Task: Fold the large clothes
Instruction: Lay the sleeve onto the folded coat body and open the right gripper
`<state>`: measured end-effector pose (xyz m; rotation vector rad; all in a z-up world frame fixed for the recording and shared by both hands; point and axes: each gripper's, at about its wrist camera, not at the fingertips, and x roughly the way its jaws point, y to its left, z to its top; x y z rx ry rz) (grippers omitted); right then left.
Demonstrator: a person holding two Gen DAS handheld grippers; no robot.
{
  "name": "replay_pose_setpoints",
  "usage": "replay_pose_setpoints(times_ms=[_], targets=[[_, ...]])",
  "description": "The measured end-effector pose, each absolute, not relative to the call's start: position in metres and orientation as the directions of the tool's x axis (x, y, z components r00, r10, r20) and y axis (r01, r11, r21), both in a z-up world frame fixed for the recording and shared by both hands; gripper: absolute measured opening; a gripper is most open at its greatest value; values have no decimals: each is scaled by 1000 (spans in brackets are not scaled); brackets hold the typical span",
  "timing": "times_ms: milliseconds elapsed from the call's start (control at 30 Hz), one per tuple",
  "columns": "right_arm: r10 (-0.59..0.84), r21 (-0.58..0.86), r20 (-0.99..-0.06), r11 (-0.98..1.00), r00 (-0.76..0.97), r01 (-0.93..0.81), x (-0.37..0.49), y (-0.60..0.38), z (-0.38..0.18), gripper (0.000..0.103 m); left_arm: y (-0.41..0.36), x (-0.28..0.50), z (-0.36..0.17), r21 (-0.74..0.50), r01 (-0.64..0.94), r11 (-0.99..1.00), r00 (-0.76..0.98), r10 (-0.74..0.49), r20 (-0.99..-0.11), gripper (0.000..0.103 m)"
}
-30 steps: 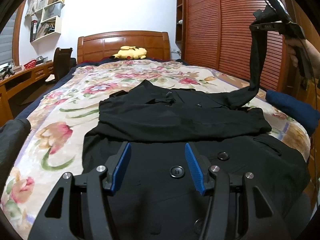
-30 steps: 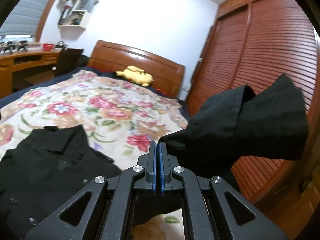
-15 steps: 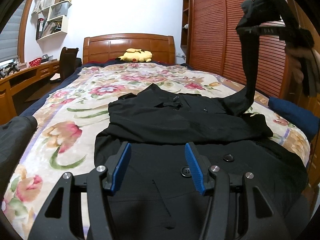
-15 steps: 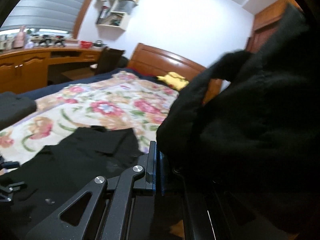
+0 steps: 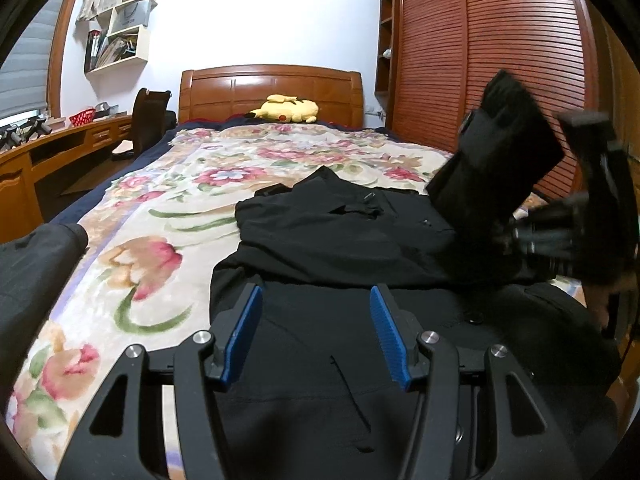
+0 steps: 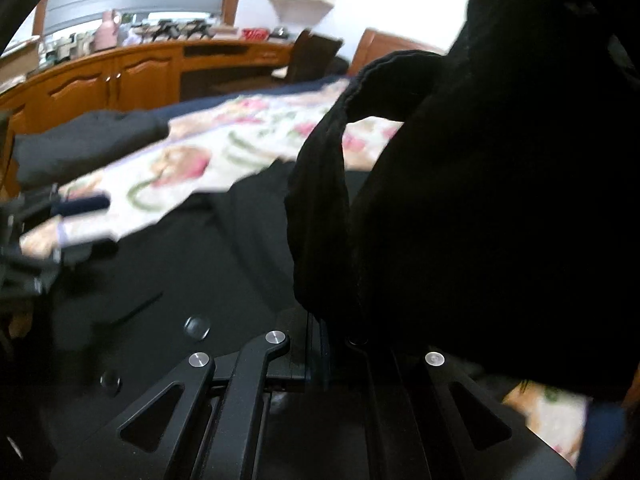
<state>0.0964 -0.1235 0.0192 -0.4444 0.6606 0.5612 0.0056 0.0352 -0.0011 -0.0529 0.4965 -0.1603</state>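
Note:
A black buttoned coat (image 5: 344, 240) lies front up on the floral bedspread (image 5: 168, 220), its left sleeve folded across the chest. My left gripper (image 5: 316, 332) is open and empty, hovering just above the coat's lower front. My right gripper (image 6: 316, 344) is shut on the cuff of the coat's right sleeve (image 6: 500, 160). In the left wrist view it holds that sleeve (image 5: 496, 164) low over the coat's right side. The sleeve cloth hides most of the right wrist view.
A yellow plush toy (image 5: 286, 108) lies by the wooden headboard (image 5: 272, 84). A wooden desk (image 5: 60, 152) and a chair (image 5: 150, 120) stand to the left. Red slatted wardrobe doors (image 5: 480, 60) line the right. A dark garment (image 5: 36, 264) lies at the bed's left edge.
My right gripper has swung the sleeve down from high above the bed's right side to low over the coat, turning leftward. My left gripper has stayed open above the coat's lower front.

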Motion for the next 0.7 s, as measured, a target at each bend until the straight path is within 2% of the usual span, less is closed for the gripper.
replay_pose_setpoints(times_ms=[333, 433, 467, 567, 700], targets=[[342, -129, -721, 788, 603, -602, 83, -137, -3, 2, 35, 8, -2, -88, 139, 986, 868, -164, -469, 55], [332, -139, -723, 789, 606, -598, 70, -149, -6, 7, 35, 7, -2, -85, 140, 986, 867, -164, -470, 55], [328, -141, -725, 789, 605, -598, 68, -148, -7, 11, 34, 8, -3, -84, 141, 986, 867, -164, -471, 55], [318, -149, -728, 792, 607, -592, 62, -151, -12, 37, 34, 8, -3, -82, 140, 987, 867, -162, -472, 55], [306, -142, -714, 818, 630, -558, 58, -161, -13, 46, 34, 9, -5, -79, 137, 987, 865, -158, -476, 55]])
